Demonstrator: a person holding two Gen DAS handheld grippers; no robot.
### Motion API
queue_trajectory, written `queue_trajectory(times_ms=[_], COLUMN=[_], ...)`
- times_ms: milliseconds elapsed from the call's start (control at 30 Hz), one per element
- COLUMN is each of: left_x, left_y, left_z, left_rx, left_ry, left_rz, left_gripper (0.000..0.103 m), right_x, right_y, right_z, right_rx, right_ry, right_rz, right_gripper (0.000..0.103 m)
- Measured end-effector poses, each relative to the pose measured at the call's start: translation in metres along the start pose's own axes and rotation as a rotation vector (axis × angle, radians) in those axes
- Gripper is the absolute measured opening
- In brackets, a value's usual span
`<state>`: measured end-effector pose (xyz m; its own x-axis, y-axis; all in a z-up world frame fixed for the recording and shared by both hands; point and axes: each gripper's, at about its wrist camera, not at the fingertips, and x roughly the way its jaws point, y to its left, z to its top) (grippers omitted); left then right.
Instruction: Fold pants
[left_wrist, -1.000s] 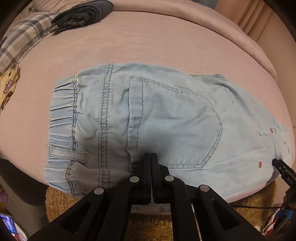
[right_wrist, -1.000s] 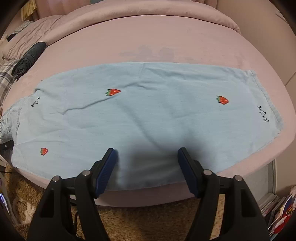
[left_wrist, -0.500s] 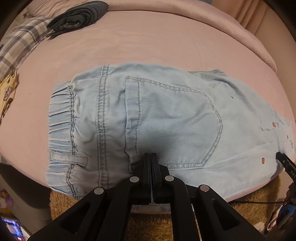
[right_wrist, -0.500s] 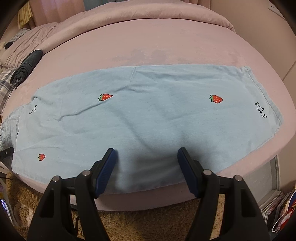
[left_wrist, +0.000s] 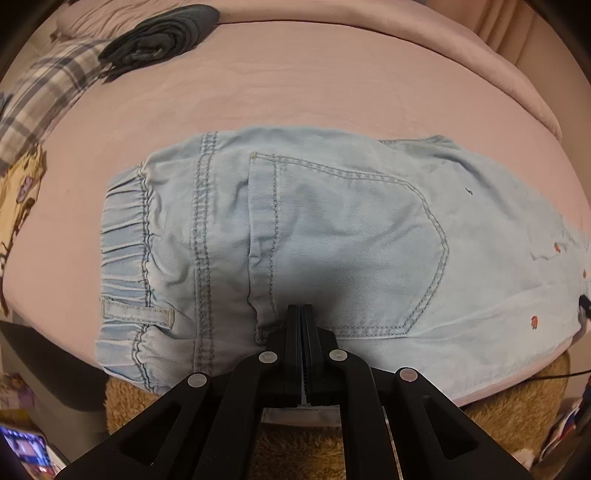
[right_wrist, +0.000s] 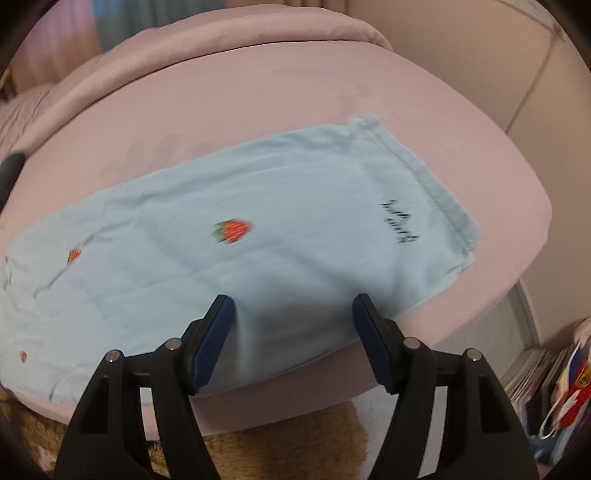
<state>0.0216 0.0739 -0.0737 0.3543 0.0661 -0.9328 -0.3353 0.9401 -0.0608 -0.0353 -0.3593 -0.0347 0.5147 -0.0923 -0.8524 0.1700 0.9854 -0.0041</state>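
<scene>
Light blue denim pants (left_wrist: 332, 229) lie flat across the pink bed, with the elastic waistband (left_wrist: 125, 236) to the left and a back pocket facing up. My left gripper (left_wrist: 303, 308) is shut, its tips over the pocket's lower edge near the bed's front edge; I see no fabric pinched between them. In the right wrist view the leg end (right_wrist: 295, 206) shows a strawberry patch (right_wrist: 232, 230) and the hem (right_wrist: 436, 192) at the right. My right gripper (right_wrist: 293, 301) hovers open over the leg's near edge, with nothing between its blue pads (right_wrist: 214, 332).
A dark folded garment (left_wrist: 159, 33) and a plaid cloth (left_wrist: 44, 88) lie at the bed's far left. A brown fuzzy rug (left_wrist: 295, 443) covers the floor below the bed edge. Books and bags (right_wrist: 554, 376) stand on the floor at the right.
My right gripper has swept right along the leg, so the hem now sits close to it and the view is blurred. The left gripper stays shut at nearly the same spot.
</scene>
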Motion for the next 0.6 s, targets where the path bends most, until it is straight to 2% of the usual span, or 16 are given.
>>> queue_trajectory(times_ms=[67,133,200,367,500,600], left_x=[-0.001,-0.001,-0.001,-0.002,-0.006,-0.008], left_y=[0.001,-0.002,-0.005,-0.003,-0.005,-0.004], left_z=[-0.001,-0.002,-0.002,-0.003,-0.002,0.008], left_rx=[-0.002,0.013,0.019,0.008,-0.002,0.032], left_ry=[-0.004,-0.008,-0.007,-0.003,0.010,0.037], left_rz=[-0.002,0.008,0.014,-0.005,-0.013,-0.009], left_gripper=[0.007,0.007,0.007,0.007,0.007,0.007], right_x=[0.002,0.004,0.008,0.011,0.011,0.008], right_y=[-0.008,-0.018,-0.035,-0.066,-0.063,-0.065], right_z=[0.002,0.004,0.006,0.003,0.000,-0.006], right_rx=[-0.008,-0.007,0.030,0.121,0.101,0.103], right_ry=[0.000,0.004,0.013,0.023,0.012,0.012], right_rz=[-0.059,-0.093,-0.118,-0.052,-0.069,-0.074], right_gripper=[0.069,0.080,0.085,0.088,0.089,0.089])
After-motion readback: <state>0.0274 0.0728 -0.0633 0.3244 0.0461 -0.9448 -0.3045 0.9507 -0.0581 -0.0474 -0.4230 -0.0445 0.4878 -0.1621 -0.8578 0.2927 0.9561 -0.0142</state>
